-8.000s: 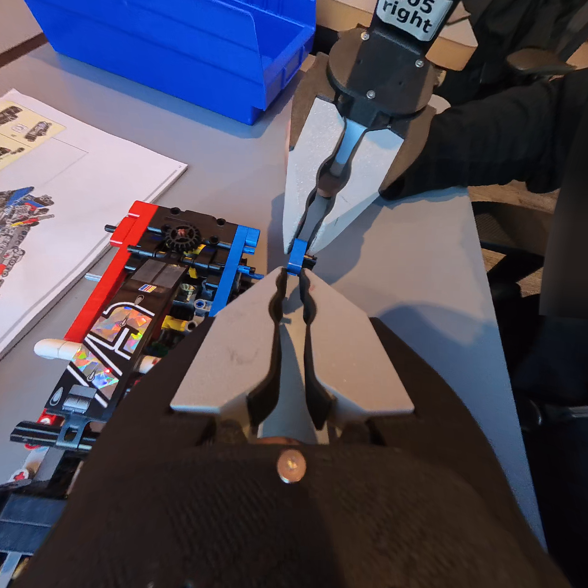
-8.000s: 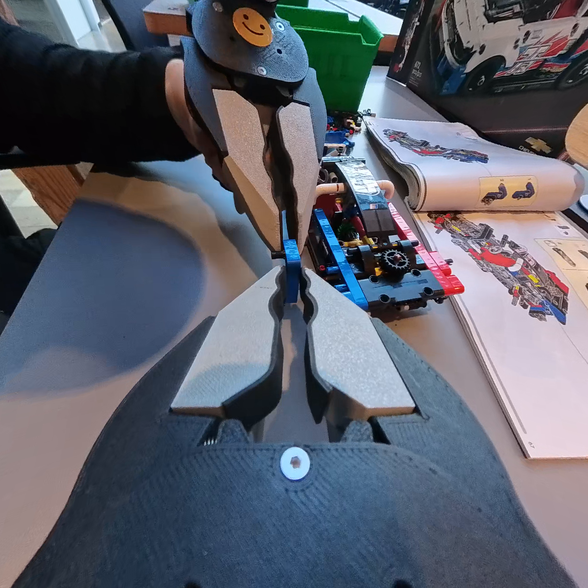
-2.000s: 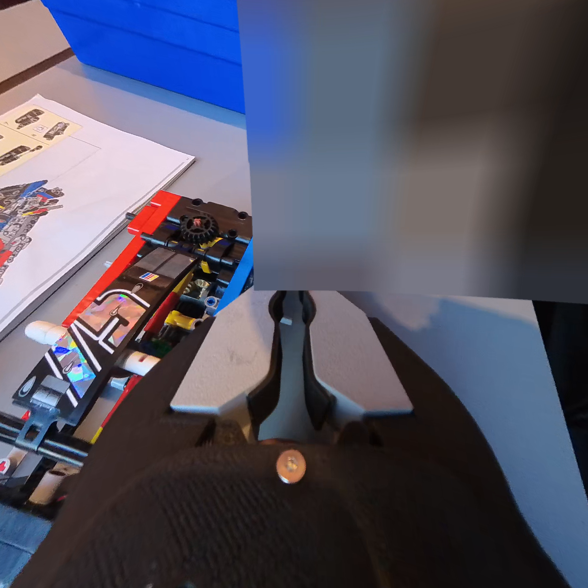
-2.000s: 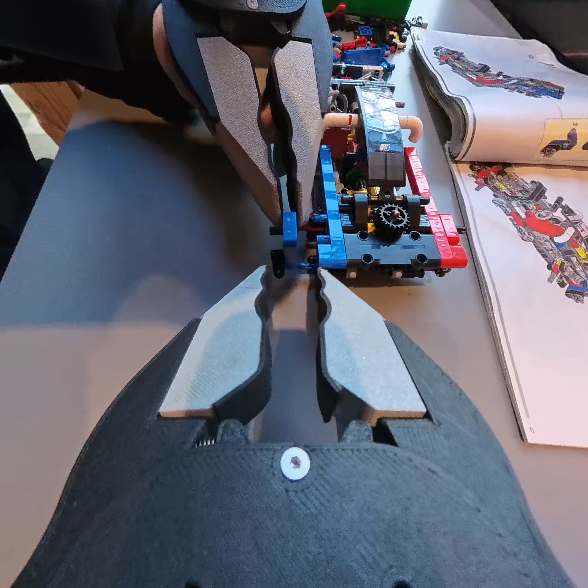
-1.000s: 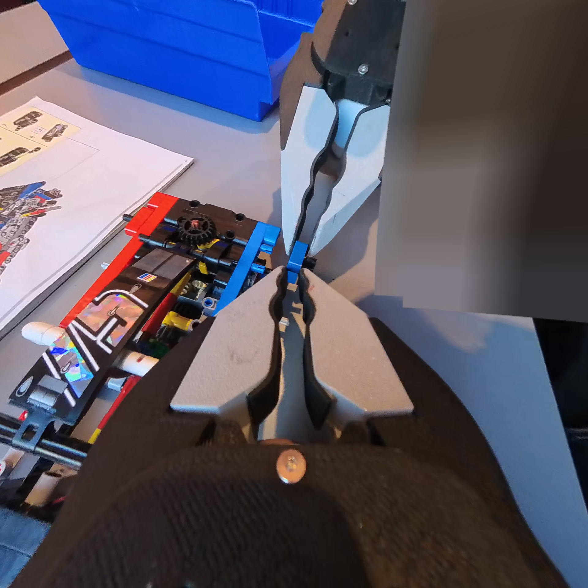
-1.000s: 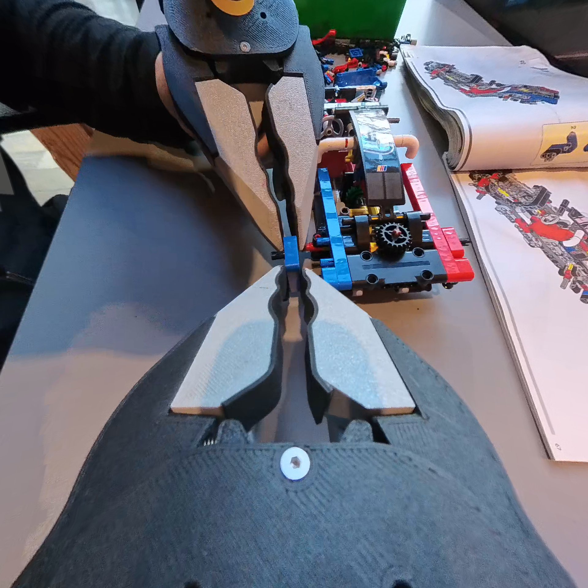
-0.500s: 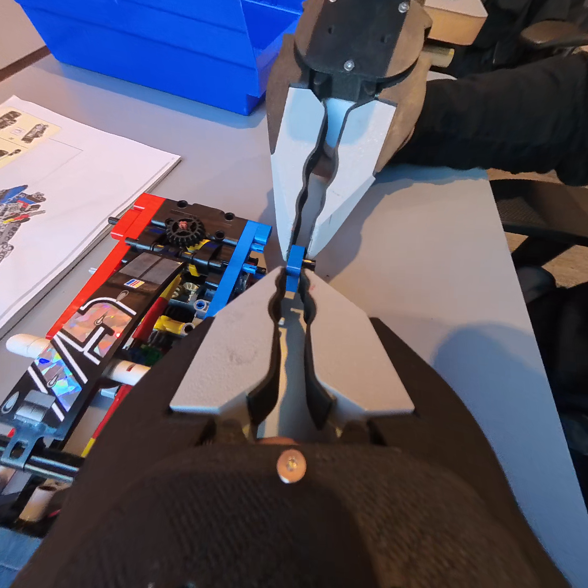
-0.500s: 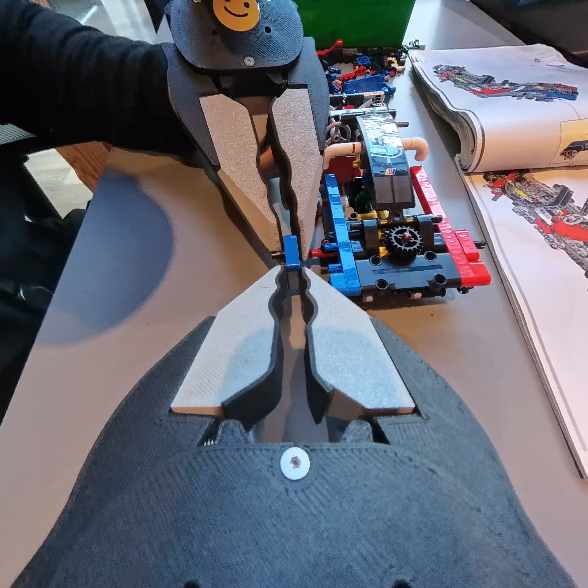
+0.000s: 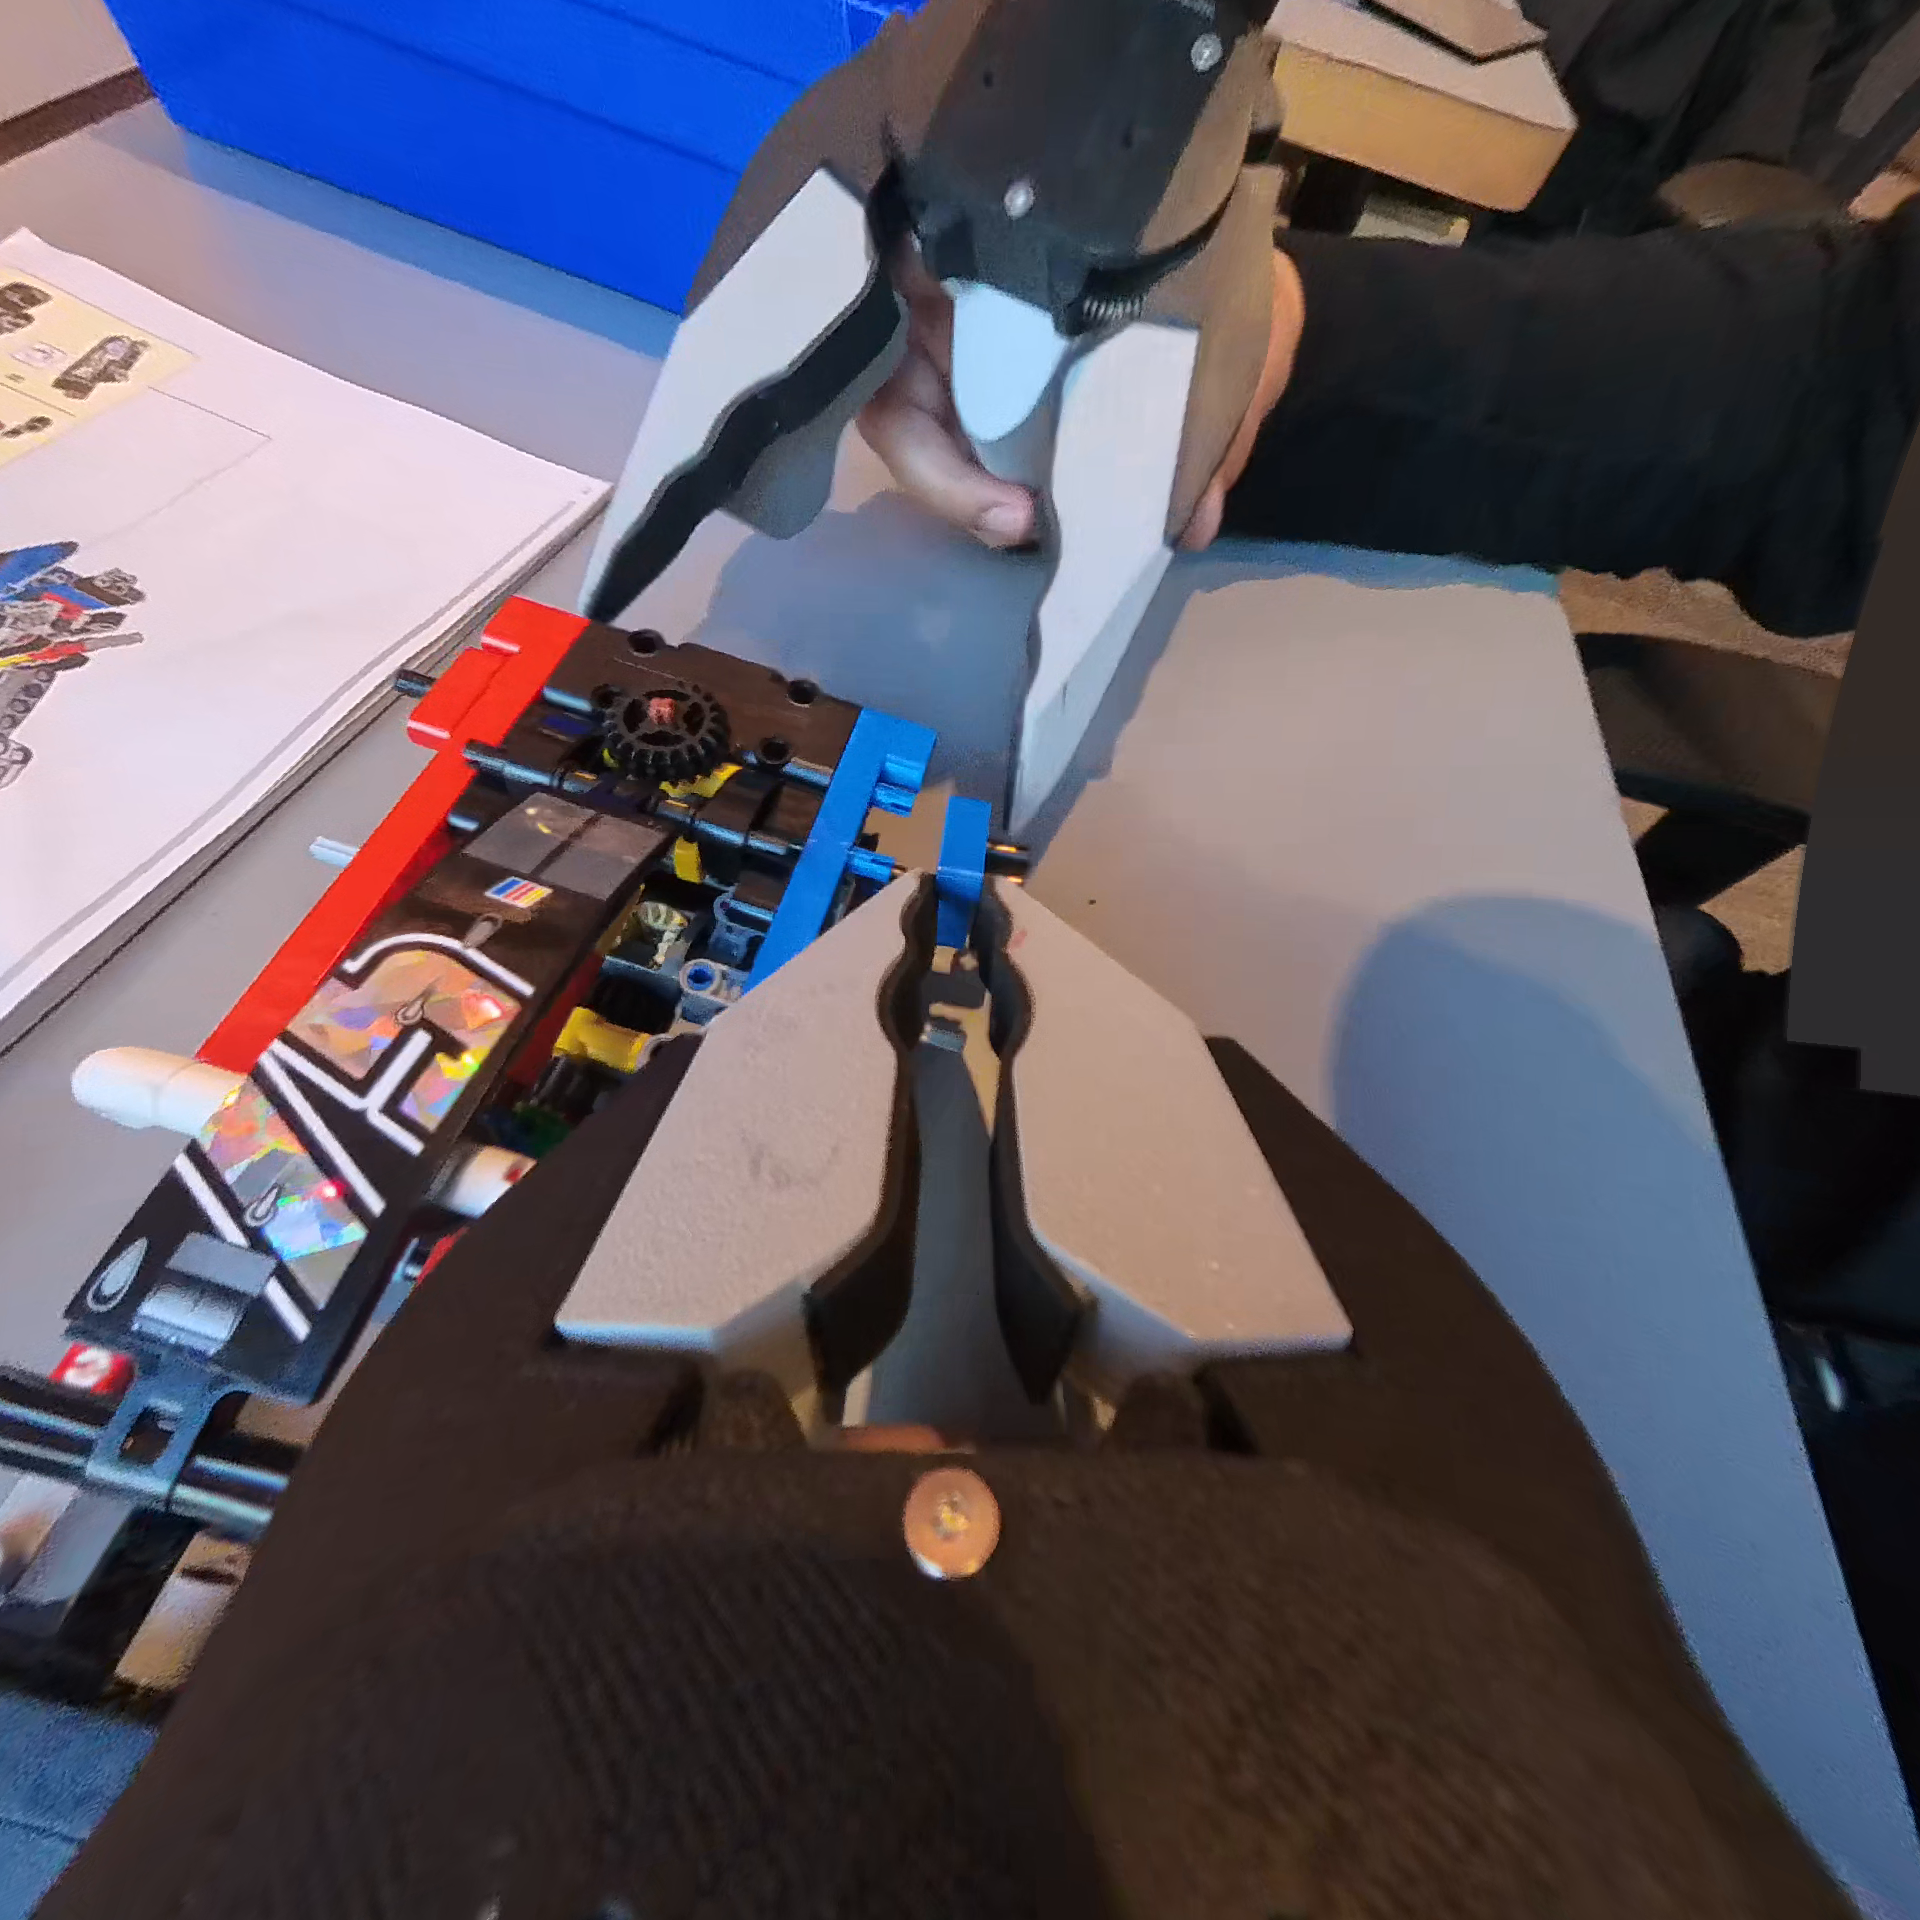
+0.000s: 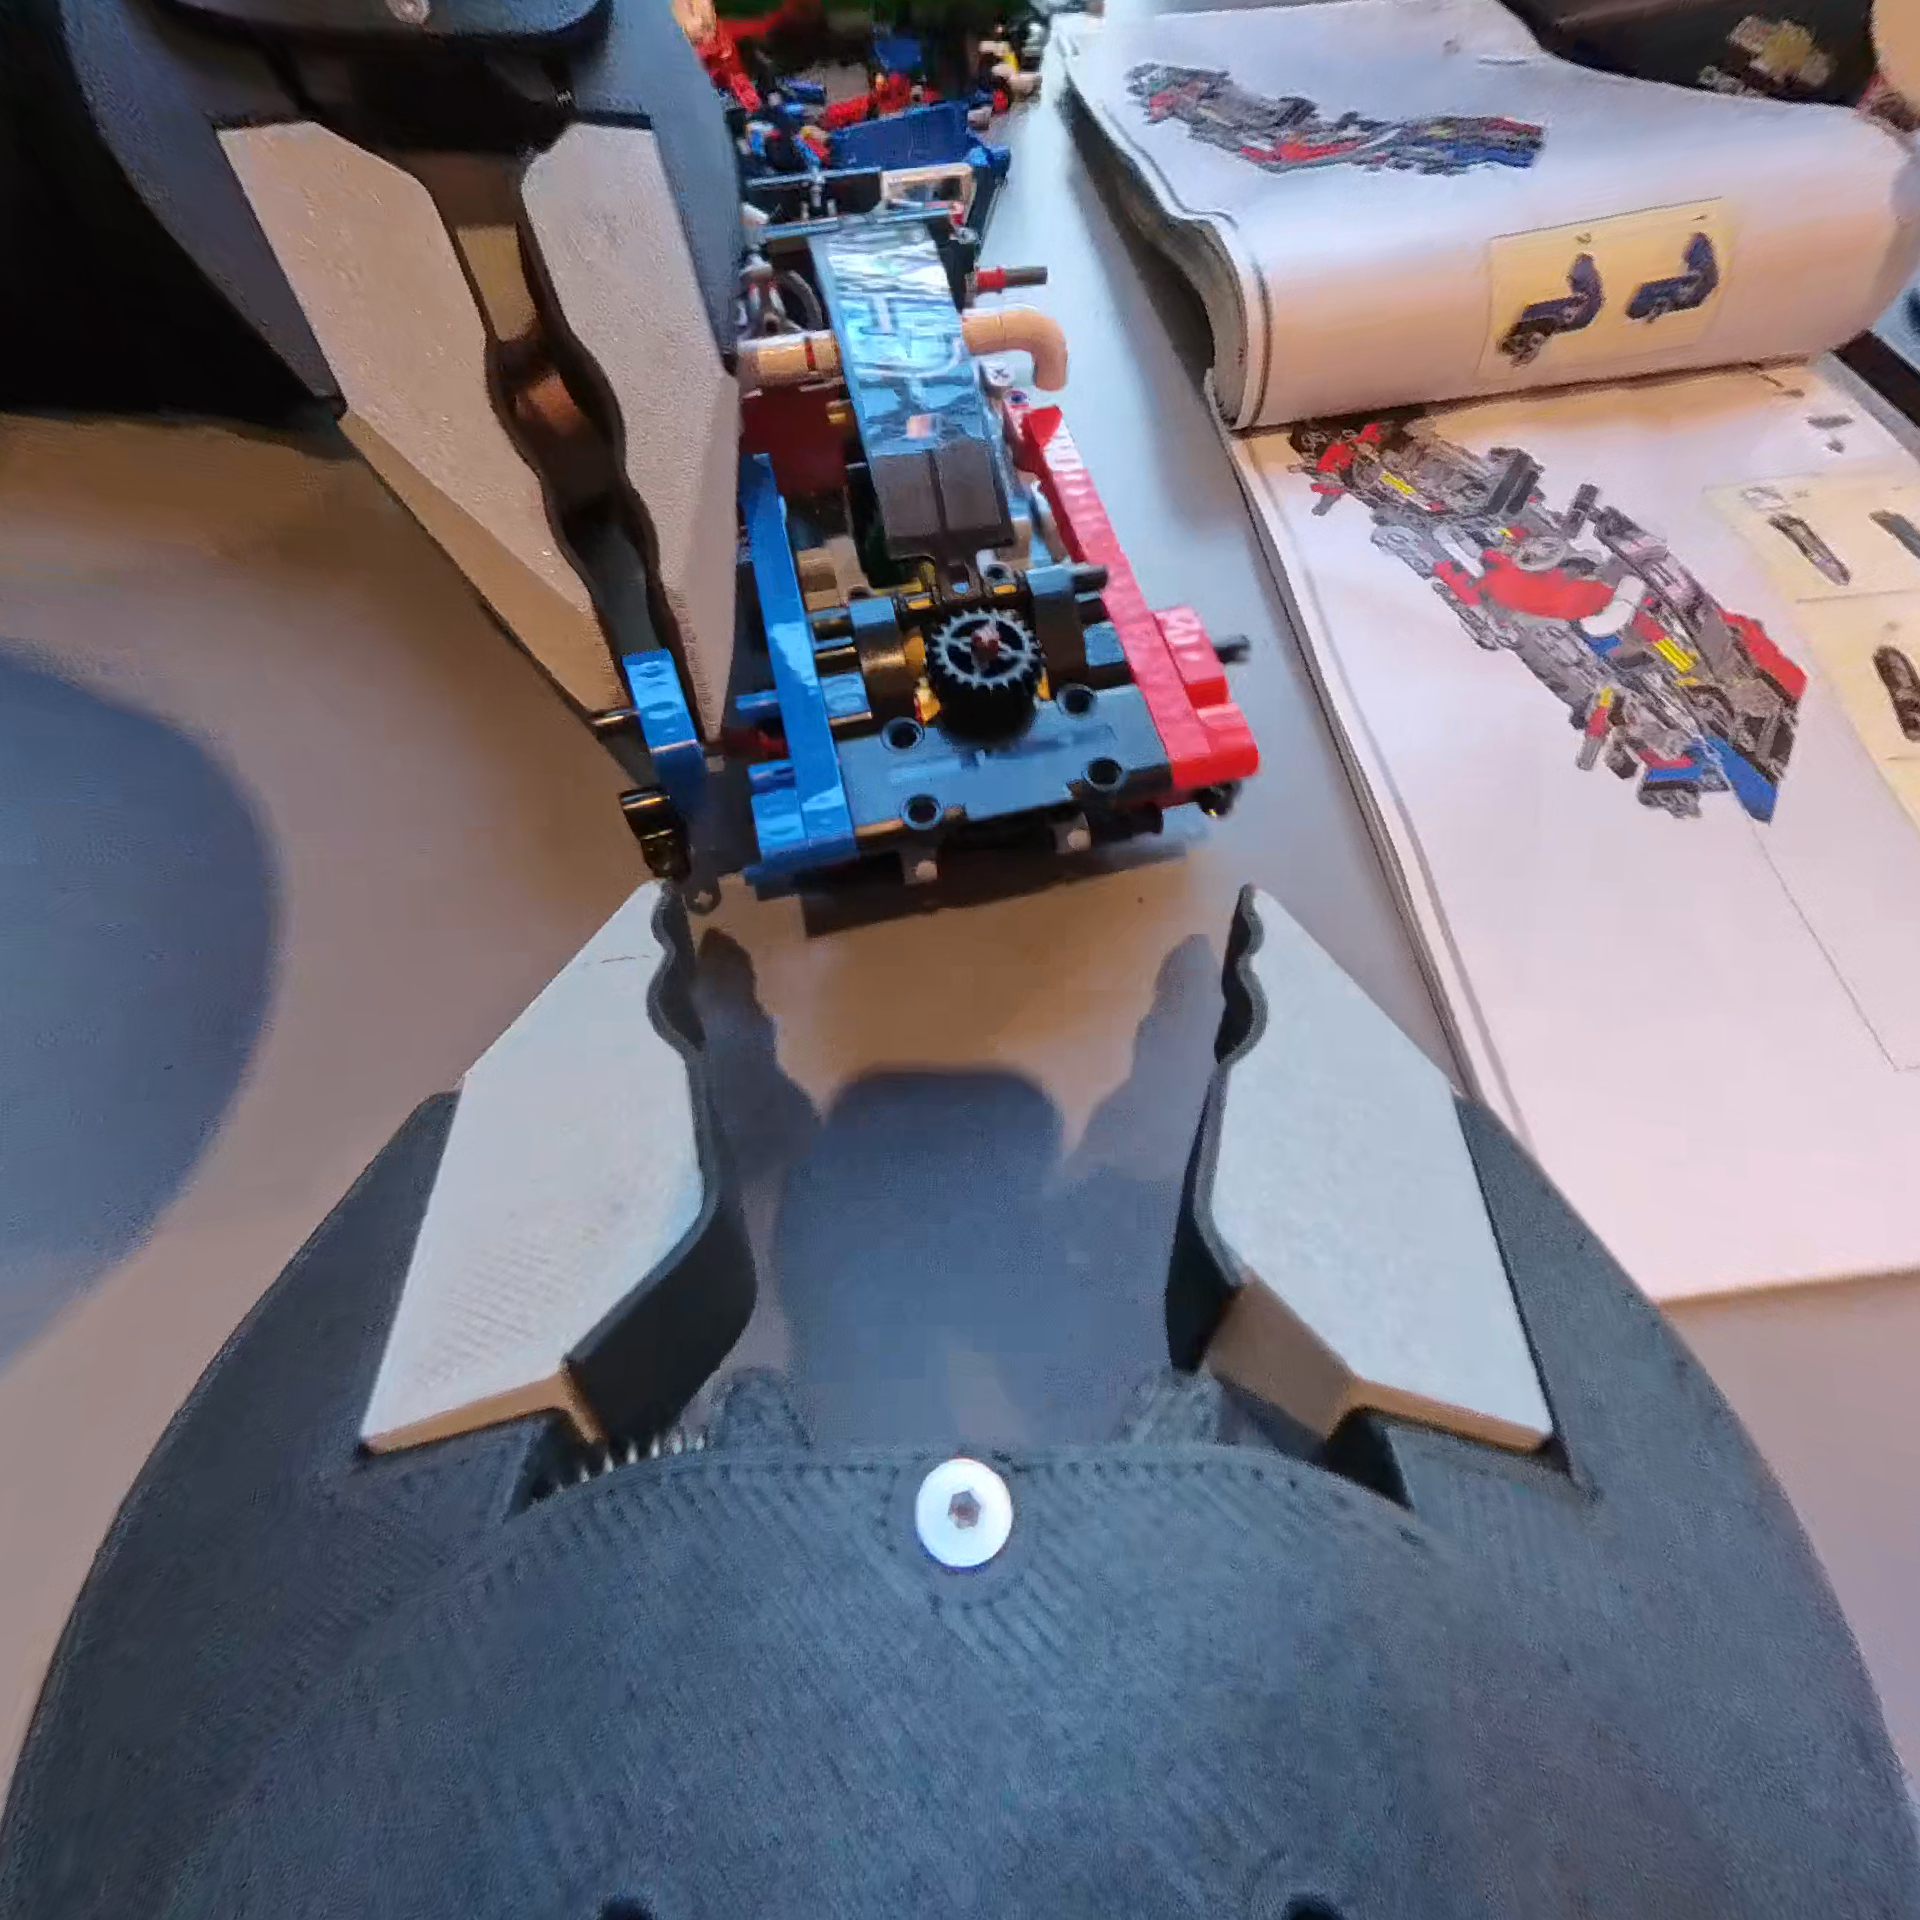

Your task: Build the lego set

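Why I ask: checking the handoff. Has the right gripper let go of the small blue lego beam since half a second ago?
Yes. The right gripper has opened wide and backed off from the small blue lego beam.

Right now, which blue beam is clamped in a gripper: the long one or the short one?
The short blue beam, pinched by the left gripper beside the chassis; the long blue beam is built into the chassis.

blue bin [image 9: 468, 114] at the far edge of the grey table [image 9: 1299, 727]
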The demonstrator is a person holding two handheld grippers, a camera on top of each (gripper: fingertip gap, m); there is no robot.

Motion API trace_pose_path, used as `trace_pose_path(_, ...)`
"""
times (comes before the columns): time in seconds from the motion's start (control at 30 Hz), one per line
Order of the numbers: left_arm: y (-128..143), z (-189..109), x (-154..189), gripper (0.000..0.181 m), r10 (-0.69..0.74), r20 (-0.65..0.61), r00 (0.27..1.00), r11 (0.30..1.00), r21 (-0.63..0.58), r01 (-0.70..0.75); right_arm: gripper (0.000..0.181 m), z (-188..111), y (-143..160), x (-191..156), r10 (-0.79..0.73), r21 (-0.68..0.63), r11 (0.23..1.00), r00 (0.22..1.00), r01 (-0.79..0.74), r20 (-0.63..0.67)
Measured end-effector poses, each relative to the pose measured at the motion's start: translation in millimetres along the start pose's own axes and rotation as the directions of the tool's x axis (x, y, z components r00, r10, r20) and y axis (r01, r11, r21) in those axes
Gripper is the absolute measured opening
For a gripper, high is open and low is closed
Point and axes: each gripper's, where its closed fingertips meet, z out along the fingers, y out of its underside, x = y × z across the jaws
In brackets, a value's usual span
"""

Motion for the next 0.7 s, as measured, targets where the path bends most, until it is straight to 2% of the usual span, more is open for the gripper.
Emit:
trace_pose_path(0.1,-1,-1,1,0.005,-0.020,-0.032,0.999,1.000,0.006,0.020,0.114,11,3,5,-0.078,-0.057,0.995,0.997,0.077,-0.006)
trace_pose_path(0.13,-1,-1,2,0.005,-0.021,-0.034,0.999,1.000,0.004,0.021,0.114,13,5,10,-0.086,-0.070,0.994,0.996,0.086,-0.008)
trace_pose_path(0.2,0,0,1,0.005,-0.017,-0.023,1.000,1.000,-0.001,0.017,0.119,16,6,13,-0.050,-0.082,0.995,0.998,0.053,0.038)
trace_pose_path(0.3,3,3,-2,0.005,-0.008,0.010,1.000,1.000,-0.024,0.008,0.126,17,0,7,-0.033,-0.055,0.998,0.992,0.040,0.126)
trace_pose_path(0.43,0,3,-6,0.005,0.013,0.063,0.998,1.000,-0.011,-0.012,0.128,17,6,-8,-0.048,-0.087,0.994,0.987,0.062,0.155)
trace_pose_path(0.5,-1,3,-6,0.005,0.013,0.065,0.998,1.000,-0.002,-0.013,0.127,18,3,-10,-0.045,-0.075,0.996,0.989,0.056,0.138)
trace_pose_path(0.53,-1,4,-6,0.005,0.010,0.063,0.998,1.000,-0.003,-0.010,0.120,19,1,-9,-0.037,-0.068,0.997,0.992,0.045,0.118)
trace_pose_path(0.7,-2,6,-5,0.005,0.020,0.079,0.997,1.000,0.001,-0.020,0.110,20,4,-10,-0.067,-0.087,0.993,0.994,0.074,0.081)
